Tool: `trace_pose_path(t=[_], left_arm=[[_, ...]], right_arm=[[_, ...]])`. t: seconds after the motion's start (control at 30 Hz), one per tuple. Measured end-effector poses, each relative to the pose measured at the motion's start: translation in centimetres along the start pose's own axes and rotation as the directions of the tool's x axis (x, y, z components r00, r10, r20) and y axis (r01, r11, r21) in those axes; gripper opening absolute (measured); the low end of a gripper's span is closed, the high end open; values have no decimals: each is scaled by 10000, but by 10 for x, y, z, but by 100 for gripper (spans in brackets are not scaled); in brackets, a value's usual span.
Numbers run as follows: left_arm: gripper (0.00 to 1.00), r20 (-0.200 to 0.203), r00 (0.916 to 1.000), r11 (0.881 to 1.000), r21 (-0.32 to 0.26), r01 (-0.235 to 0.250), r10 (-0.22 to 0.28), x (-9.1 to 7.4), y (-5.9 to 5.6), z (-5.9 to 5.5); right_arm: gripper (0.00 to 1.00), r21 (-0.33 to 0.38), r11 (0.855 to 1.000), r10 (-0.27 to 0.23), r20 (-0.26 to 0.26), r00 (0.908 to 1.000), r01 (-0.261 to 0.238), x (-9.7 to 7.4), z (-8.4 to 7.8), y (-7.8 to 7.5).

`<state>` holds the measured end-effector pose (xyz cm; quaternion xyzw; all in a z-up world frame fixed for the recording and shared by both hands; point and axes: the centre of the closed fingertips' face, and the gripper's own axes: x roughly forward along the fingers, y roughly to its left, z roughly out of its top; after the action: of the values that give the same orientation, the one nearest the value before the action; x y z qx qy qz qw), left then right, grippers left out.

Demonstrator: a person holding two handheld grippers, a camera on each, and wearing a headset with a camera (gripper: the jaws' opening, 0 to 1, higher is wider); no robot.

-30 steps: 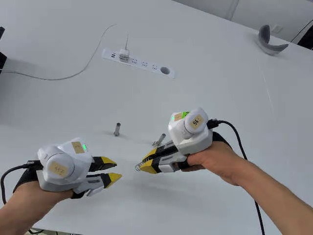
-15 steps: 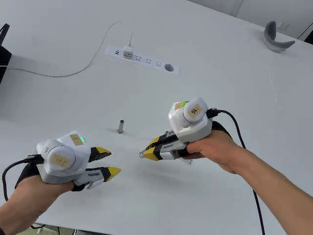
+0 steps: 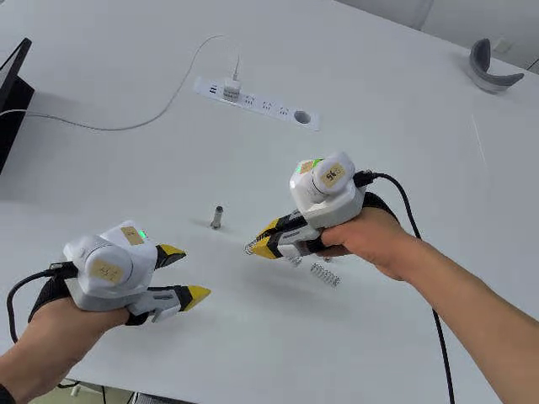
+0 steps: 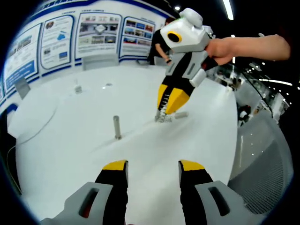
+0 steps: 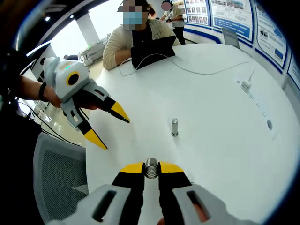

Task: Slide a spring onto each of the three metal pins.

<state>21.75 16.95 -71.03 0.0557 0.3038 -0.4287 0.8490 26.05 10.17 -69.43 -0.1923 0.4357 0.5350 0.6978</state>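
One metal pin (image 3: 217, 217) stands upright on the white table (image 3: 379, 143), also seen as the pin (image 4: 116, 127) and pin (image 5: 175, 126). My right gripper (image 3: 259, 247) is shut on a small coil spring (image 5: 150, 168), whose end sticks out past the yellow tips as the spring (image 3: 250, 247); it hovers just right of the pin. From the left gripper view the right gripper (image 4: 171, 99) points down at the table. My left gripper (image 3: 185, 272) is open and holds nothing, nearer to me and left of the pin; it appears as the left gripper (image 5: 107, 126).
Two loose springs (image 3: 324, 273) lie on the table under my right hand. A power strip (image 3: 253, 101) with a cable lies at the back. A grey curved object (image 3: 493, 71) is far right, a dark monitor edge (image 3: 13, 93) far left. A person (image 5: 140, 37) sits across the table.
My right gripper has carried the spring away from me, closer to the upright pin, uncovering the loose springs beneath it. The left gripper stays open in about the same place.
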Motion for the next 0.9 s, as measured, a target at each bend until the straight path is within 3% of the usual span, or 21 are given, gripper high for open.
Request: trace_pose_path(t=[0.3,0.9], left_arm=[[49,31,9995,9993,-208,-305,306,-3,10,0],[56,53,9983,9969,-524,-582,586,-6,15,-2]], right_arm=[[12,-110,9999,-31,-92,10000,30,5,9,-13],[12,-484,9985,-244,-98,9997,239,8,38,-36]])
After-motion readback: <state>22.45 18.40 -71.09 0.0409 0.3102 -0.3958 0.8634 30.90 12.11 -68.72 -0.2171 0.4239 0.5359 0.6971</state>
